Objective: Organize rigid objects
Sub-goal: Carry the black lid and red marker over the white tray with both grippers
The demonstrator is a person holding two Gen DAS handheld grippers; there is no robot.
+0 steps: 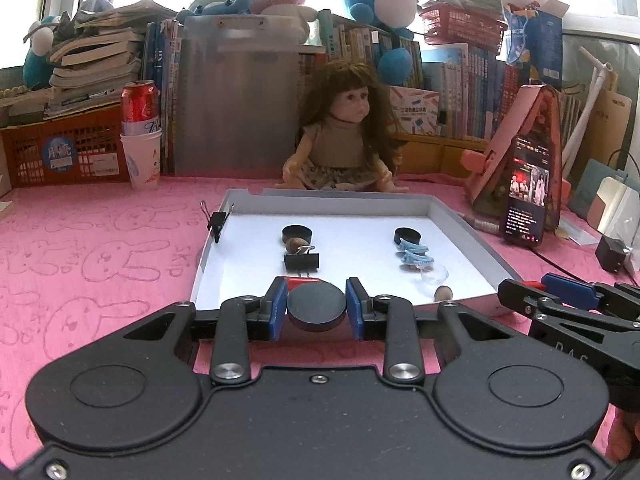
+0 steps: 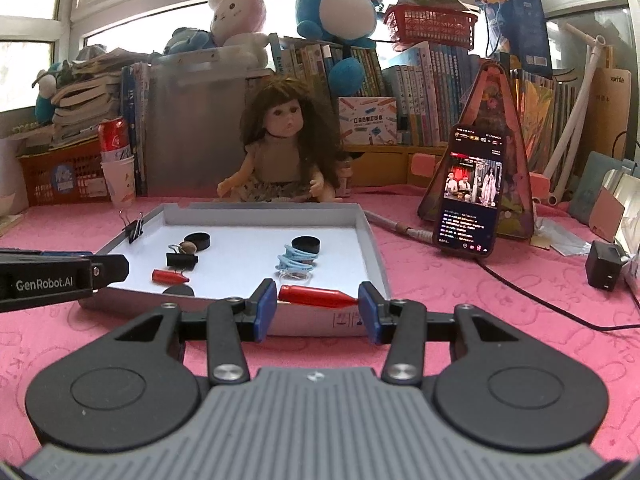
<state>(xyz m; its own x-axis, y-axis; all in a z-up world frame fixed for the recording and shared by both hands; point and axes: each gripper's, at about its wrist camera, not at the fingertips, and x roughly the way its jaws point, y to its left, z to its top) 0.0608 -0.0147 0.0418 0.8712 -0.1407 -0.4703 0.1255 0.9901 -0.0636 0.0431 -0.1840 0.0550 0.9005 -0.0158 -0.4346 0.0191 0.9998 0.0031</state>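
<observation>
While sorting into tray, L gripper is clamping black disc; R gripper is pinching red tube lengthwise, prob. for pairing w/ matches.

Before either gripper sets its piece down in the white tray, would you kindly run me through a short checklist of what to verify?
1. Left gripper clamps the flat black round disc between its blue pads: ok.
2. Right gripper holds the red bullet-shaped cap end to end: ok, though the tip contact looks slight.
3. Both held pieces are clear of the shallow white cardboard tray: cannot tell for height.
4. Bare tray floor left for placing: ok, in the middle.
5. The two grippers are apart from each other: ok.
6. The clear plastic dome near the front rim is out of the way: cannot tell.
</observation>
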